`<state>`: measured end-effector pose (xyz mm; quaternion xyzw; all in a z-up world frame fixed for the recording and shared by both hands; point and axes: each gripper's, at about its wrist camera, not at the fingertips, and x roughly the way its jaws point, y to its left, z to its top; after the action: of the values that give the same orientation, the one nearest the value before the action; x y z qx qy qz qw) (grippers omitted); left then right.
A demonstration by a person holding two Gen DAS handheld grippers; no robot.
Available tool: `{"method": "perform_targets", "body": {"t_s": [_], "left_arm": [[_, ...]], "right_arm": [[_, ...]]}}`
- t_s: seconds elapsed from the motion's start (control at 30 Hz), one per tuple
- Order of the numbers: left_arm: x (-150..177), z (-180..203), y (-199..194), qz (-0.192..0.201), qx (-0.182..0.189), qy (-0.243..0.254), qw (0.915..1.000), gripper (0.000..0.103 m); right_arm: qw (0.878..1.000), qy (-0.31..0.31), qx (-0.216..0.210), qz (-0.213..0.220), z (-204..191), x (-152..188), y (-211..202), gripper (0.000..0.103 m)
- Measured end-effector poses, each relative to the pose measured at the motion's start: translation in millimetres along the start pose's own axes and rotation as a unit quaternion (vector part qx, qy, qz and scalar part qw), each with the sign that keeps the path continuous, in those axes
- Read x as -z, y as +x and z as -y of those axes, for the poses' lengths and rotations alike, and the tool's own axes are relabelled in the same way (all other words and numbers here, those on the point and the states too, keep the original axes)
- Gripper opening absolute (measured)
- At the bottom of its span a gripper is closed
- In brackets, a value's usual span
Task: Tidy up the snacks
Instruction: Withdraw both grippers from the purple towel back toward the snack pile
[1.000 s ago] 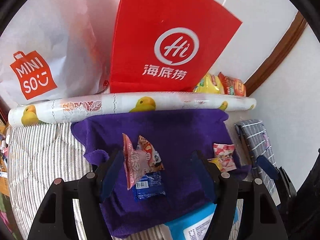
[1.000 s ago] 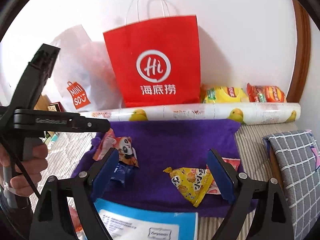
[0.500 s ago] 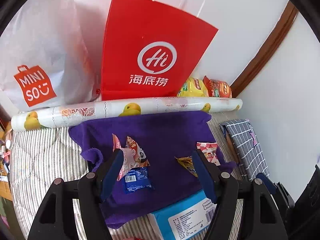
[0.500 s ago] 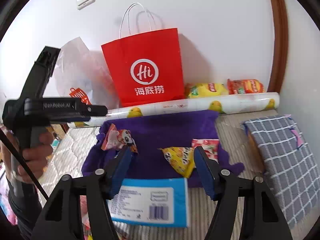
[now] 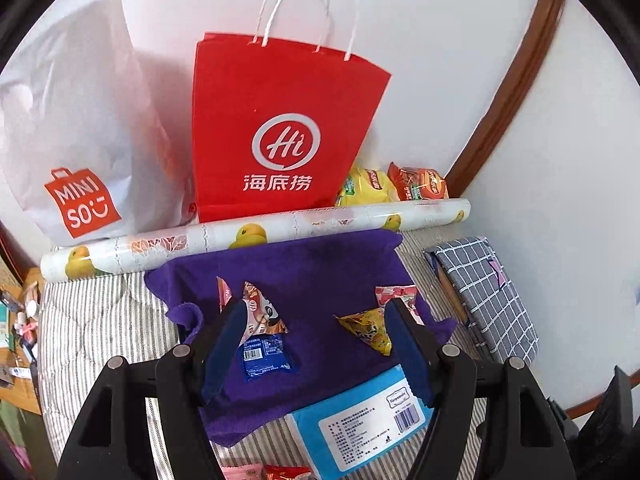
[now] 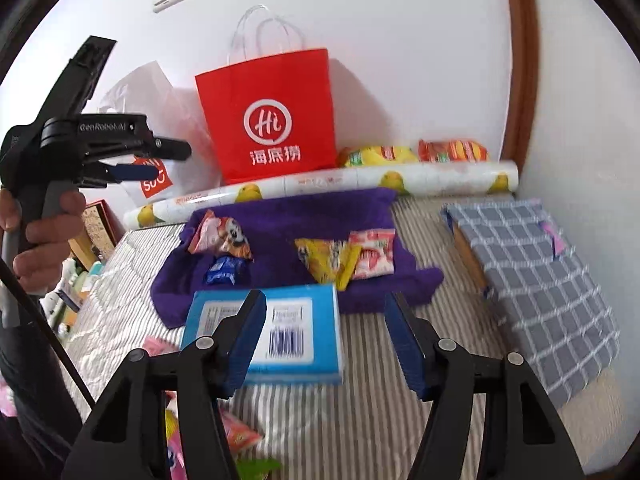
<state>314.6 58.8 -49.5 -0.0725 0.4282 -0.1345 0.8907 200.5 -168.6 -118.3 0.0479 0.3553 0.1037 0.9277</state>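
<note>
A purple towel (image 5: 320,264) (image 6: 288,212) lies on the striped bed. On it are a pink panda snack pack (image 5: 260,312) (image 6: 222,236), a small blue packet (image 5: 266,356) (image 6: 224,270), a yellow triangular pack (image 5: 366,330) (image 6: 324,260) and a red-and-white pack (image 5: 394,294) (image 6: 374,254). More pink and red snack packs (image 6: 236,436) lie at the near edge. My left gripper (image 5: 316,320) is open and empty above the towel. My right gripper (image 6: 324,316) is open and empty, above a blue box (image 6: 280,320) (image 5: 360,424).
A red paper bag (image 5: 280,128) (image 6: 272,116) and a white Miniso bag (image 5: 72,140) stand against the wall behind a duck-print roll (image 5: 256,236) (image 6: 320,184). Yellow and orange snack bags (image 6: 412,152) lie behind the roll. A grey checked cushion (image 6: 532,272) lies on the right.
Both grippers have pulled back and up from the towel, so more of the bed, the blue box and the bags shows. Both stay open and empty.
</note>
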Motion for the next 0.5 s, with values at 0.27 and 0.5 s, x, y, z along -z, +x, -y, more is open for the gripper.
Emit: {"method": "perform_targets", "body": {"t_s": [0.27,0.5], "left_arm": [[22,16,-29,0.035,-0.009,0.013,0.9993,0.069],[70,-9,-25,-0.016,-0.035,-0.017,0.9991,0.069]], "right_arm": [[0.997,0.004,-0.060,-0.042,2,31,-3,0.062],[0.992,-0.012,-0.097,-0.081,-14,58,5,0.062]]}}
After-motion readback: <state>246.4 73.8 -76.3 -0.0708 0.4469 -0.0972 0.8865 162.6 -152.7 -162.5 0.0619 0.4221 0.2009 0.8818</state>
